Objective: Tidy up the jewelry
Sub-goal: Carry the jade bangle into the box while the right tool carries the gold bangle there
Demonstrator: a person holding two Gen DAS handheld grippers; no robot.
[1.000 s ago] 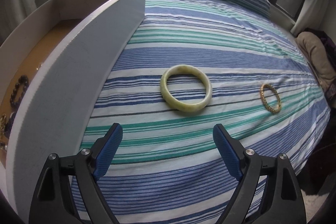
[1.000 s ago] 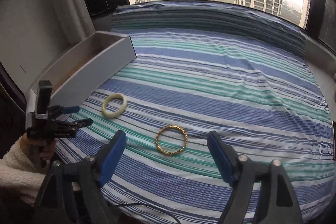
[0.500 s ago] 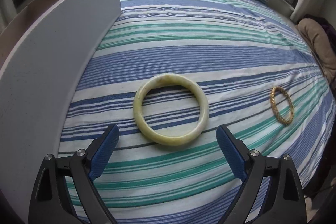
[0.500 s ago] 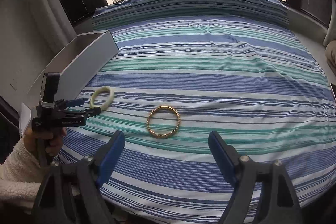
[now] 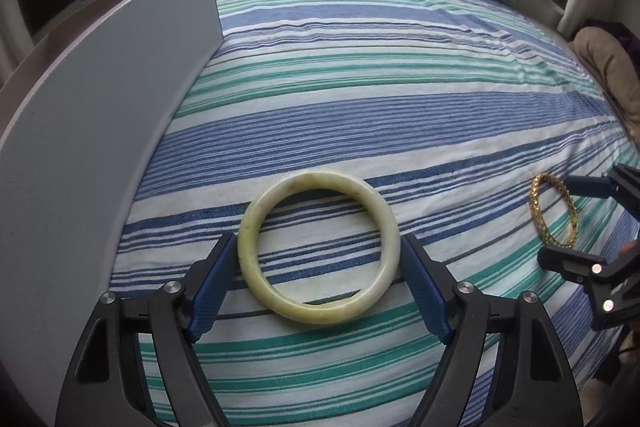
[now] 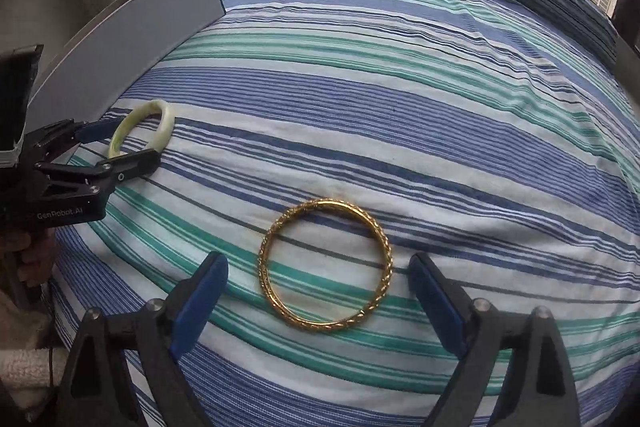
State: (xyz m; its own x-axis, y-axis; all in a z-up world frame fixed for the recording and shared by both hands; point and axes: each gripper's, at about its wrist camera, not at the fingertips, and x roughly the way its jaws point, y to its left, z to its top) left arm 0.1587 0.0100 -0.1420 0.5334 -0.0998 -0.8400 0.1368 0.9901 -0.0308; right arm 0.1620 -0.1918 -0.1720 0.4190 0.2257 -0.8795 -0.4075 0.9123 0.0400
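A pale green jade bangle [image 5: 320, 180] lies flat on the striped bedspread [image 5: 360, 87]. My left gripper [image 5: 317, 241] straddles it and its jaws are closing. The blue pads stand right at the bangle's left and right sides; I cannot tell if they press. A gold twisted bangle [image 6: 265, 267] lies flat further right. My right gripper [image 6: 317, 259] straddles it, its jaws opening, with a gap on each side. In the right wrist view the left gripper [image 6: 138, 143] flanks the jade bangle [image 6: 166, 119]. In the left wrist view the right gripper [image 5: 556, 223] flanks the gold bangle [image 5: 536, 211].
A long grey box [image 5: 100, 147] stands on the bed at the left, its wall close to the left gripper; its inside is hidden. A brown cushion [image 5: 604, 67] lies at the bed's right edge. A hand [image 6: 32, 259] holds the left gripper's handle.
The left gripper came down over the jade bangle and its jaws narrowed onto it. The right gripper dropped toward the gold bangle, which now lies between its wider jaws.
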